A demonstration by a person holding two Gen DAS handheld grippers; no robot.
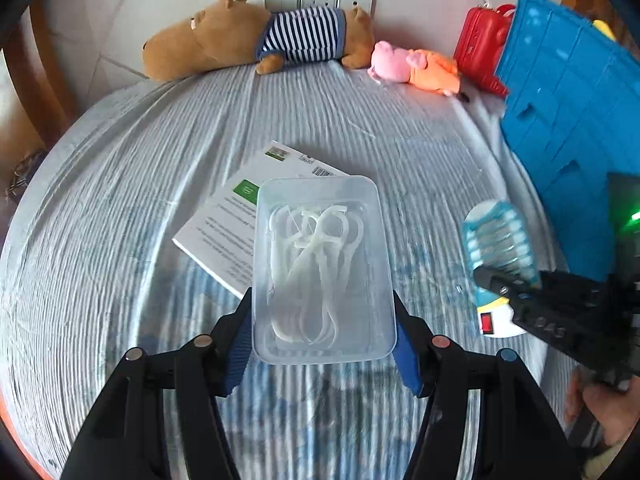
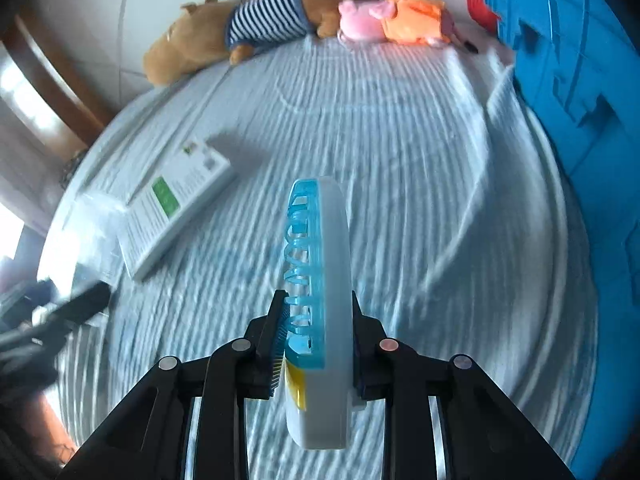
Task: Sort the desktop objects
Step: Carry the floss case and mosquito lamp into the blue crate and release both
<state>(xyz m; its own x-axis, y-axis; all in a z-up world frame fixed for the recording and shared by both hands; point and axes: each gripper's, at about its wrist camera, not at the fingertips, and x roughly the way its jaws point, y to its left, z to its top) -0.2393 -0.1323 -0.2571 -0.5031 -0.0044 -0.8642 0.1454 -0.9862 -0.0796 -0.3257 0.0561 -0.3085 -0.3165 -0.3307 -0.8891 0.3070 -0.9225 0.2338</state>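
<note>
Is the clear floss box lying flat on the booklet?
No, the left gripper holds the clear floss box between its fingers above the booklet.

Layout — two things held, the rest on the cloth

We see the box [image 1: 324,268] over the leaflet [image 1: 224,220], floss picks [image 1: 316,264] in it, the fan [image 1: 496,264] to its right; bear [image 1: 256,36] and pig [image 1: 412,66] behind, crate [image 1: 572,112] far right.

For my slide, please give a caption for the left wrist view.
Left tool grips a clear box of floss picks above a leaflet.
</note>
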